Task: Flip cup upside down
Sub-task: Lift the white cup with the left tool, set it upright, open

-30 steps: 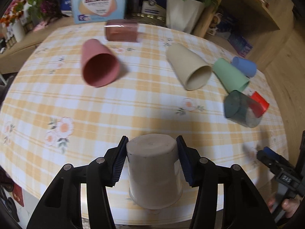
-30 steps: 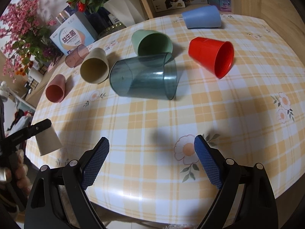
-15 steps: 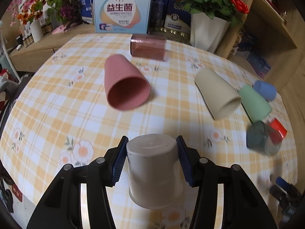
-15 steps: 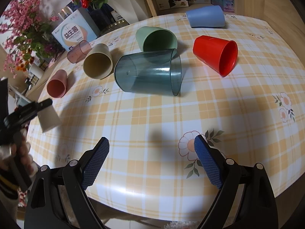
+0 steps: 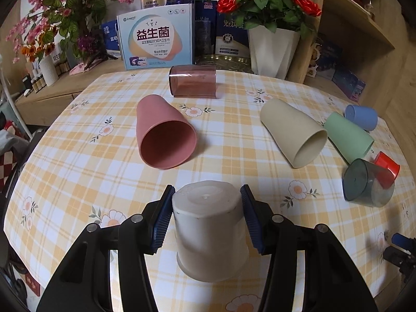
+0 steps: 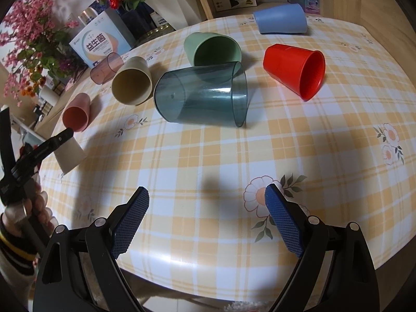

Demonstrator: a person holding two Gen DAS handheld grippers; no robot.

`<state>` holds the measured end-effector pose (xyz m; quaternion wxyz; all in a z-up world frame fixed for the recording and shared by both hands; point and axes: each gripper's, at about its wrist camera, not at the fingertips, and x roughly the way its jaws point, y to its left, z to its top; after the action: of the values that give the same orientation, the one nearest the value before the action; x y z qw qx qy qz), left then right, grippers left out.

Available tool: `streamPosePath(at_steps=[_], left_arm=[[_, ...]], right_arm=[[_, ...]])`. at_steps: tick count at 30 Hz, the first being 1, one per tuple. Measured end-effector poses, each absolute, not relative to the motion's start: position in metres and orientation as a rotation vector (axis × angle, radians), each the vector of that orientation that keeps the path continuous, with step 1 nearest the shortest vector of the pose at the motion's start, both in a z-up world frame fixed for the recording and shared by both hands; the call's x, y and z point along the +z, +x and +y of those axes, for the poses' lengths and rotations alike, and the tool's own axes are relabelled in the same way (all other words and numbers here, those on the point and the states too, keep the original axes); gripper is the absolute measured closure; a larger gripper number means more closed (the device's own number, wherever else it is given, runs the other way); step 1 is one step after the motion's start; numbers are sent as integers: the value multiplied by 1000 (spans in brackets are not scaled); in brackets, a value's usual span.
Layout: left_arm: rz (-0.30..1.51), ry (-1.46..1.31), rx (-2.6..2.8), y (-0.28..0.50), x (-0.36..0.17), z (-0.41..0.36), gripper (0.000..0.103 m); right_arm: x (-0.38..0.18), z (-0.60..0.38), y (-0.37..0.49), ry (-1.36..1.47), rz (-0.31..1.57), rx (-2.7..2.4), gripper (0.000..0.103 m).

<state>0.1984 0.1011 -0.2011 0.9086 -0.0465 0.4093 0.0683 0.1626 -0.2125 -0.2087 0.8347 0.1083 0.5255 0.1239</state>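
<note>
Since a second ago the left gripper [image 5: 206, 214] has been tilting up and pulling back, so the shelf with the flower pot [image 5: 273, 49] and the printed box [image 5: 156, 39] is now showing beyond the table [image 5: 65, 171]. It is still pinching the beige cup [image 5: 209, 236] between its blue pads, base up and mouth down, over the near edge of the checked cloth; whether the rim is touching the cloth cannot be told. The other cups are all lying on their sides and showing nothing inside: the pink cup [image 5: 163, 136], the cream cup [image 5: 293, 135], the green cup [image 5: 348, 136], the blue cup [image 5: 361, 117], the red cup [image 6: 295, 70], the smoky teal tumbler [image 6: 201, 96] and the clear brown tumbler [image 5: 192, 80]. The right gripper [image 6: 206, 222] is hovering with its jaws spread wide over the near edge, holding nothing, much as before.
</note>
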Motion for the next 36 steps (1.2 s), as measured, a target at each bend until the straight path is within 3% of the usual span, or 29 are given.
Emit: streamPosePath(at_steps=[36], left_arm=[[955,-77,111,172,-205,90,53]], right_arm=[[-202,-215,157,242,1109,257,15]])
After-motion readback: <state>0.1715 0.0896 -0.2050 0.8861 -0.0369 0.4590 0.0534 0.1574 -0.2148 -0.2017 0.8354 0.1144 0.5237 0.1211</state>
